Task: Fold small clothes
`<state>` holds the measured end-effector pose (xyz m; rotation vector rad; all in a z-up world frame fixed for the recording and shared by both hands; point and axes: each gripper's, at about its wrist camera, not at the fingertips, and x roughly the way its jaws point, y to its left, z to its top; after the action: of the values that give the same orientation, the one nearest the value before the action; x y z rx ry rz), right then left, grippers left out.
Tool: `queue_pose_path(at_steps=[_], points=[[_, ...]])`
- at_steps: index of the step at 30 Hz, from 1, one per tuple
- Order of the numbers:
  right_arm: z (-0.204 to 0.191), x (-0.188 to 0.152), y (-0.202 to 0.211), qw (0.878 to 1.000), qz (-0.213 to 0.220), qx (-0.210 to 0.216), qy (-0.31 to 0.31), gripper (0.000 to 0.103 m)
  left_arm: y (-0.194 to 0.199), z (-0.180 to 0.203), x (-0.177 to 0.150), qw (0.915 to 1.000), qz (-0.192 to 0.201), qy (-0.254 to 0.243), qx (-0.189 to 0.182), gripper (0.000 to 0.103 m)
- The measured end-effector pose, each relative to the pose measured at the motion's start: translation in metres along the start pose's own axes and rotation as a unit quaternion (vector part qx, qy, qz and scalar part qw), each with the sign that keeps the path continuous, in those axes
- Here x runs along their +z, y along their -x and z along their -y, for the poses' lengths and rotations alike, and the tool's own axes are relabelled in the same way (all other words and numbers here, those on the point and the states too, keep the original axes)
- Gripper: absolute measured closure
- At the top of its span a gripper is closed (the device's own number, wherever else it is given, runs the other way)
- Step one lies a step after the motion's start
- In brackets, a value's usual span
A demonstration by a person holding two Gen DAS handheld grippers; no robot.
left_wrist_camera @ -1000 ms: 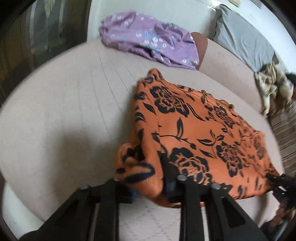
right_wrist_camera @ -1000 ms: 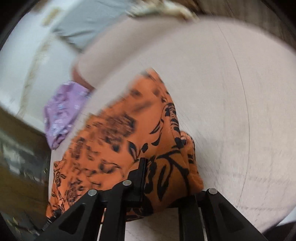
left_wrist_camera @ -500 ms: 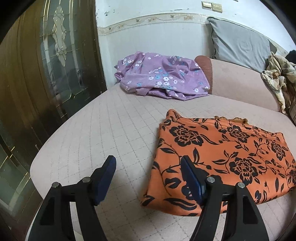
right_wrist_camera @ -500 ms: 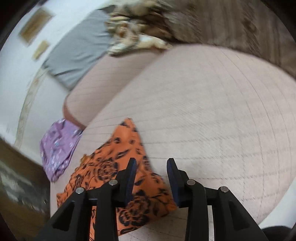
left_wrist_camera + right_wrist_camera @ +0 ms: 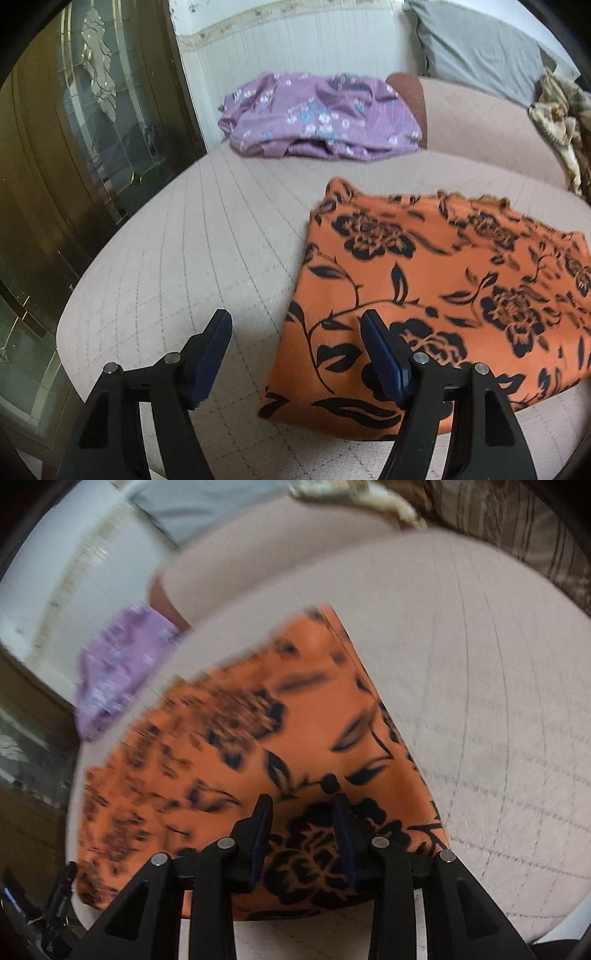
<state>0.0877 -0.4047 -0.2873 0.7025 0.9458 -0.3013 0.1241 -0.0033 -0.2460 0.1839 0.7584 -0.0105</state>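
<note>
An orange cloth with black flowers (image 5: 443,288) lies folded flat on the pale pink quilted cushion (image 5: 184,240). My left gripper (image 5: 295,326) stands open over the cloth's near left corner. One of its fingers (image 5: 380,347) is above the fabric and the other is above bare cushion, with nothing pinched. In the right wrist view the same cloth (image 5: 240,738) spreads out to the left. My right gripper (image 5: 302,810) hovers over its near edge, jaws apart by a narrow gap, with no fabric between the pads.
A purple floral garment (image 5: 321,114) lies heaped at the back of the cushion. A grey pillow (image 5: 476,48) and a beige patterned blanket (image 5: 561,118) are at the back right. A dark wooden door with glass (image 5: 74,147) stands left. The cushion's rounded edge runs close below both grippers.
Both grippers were shut on the orange cloth's near corners a second ago; they have let go and the cloth now lies flat. The right gripper has come back over the cloth.
</note>
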Motion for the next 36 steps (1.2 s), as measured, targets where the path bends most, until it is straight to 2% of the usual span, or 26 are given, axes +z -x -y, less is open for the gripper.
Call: queue_pose_path(at_steps=[4,6,8,11,14,16,18,21,28,31,34,36], points=[[-0.001,0.001,0.0,1.0,-0.001,0.001,0.001,0.064,-0.009,0.003,-0.001,0.9999,-0.014,-0.003,0.002,0.03],[-0.002,0.001,0.0,1.0,0.0,0.005,0.003,0.056,-0.01,0.005,0.0,0.9999,-0.014,-0.006,0.003,0.03],[-0.007,0.002,0.0,1.0,0.003,0.008,0.008,0.053,-0.011,0.007,0.0,0.9999,-0.013,-0.009,0.005,0.03],[-0.012,0.005,0.013,0.999,0.04,0.005,0.019,0.053,-0.011,0.009,0.001,0.9998,-0.009,-0.015,0.007,0.03],[-0.019,0.011,0.022,0.996,0.078,0.02,0.025,0.053,-0.012,0.011,0.003,0.9998,-0.006,-0.018,0.006,0.03],[-0.023,0.013,0.022,0.996,0.086,0.019,0.032,0.053,-0.012,0.013,0.003,0.9997,-0.003,-0.022,0.006,0.03],[-0.026,0.014,0.017,0.996,0.079,0.015,0.034,0.053,-0.011,0.016,0.004,0.9997,0.0,-0.025,0.001,0.03],[-0.026,0.012,-0.004,0.998,0.044,-0.006,0.034,0.053,-0.01,0.021,0.005,0.9995,0.004,-0.031,-0.006,0.03],[-0.034,0.009,-0.01,0.996,0.05,-0.037,0.068,0.052,-0.009,0.028,0.008,0.9991,0.014,-0.039,-0.013,0.03],[-0.03,0.009,-0.007,0.997,0.051,-0.024,0.06,0.052,-0.008,0.029,0.008,0.9989,0.016,-0.042,-0.013,0.03],[-0.021,0.009,0.003,0.998,0.049,0.012,0.026,0.052,-0.007,0.031,0.007,0.9988,0.02,-0.043,-0.013,0.03],[-0.014,0.006,0.017,0.998,0.049,0.046,0.006,0.052,-0.013,0.03,0.006,0.9991,0.004,-0.038,-0.015,0.03]])
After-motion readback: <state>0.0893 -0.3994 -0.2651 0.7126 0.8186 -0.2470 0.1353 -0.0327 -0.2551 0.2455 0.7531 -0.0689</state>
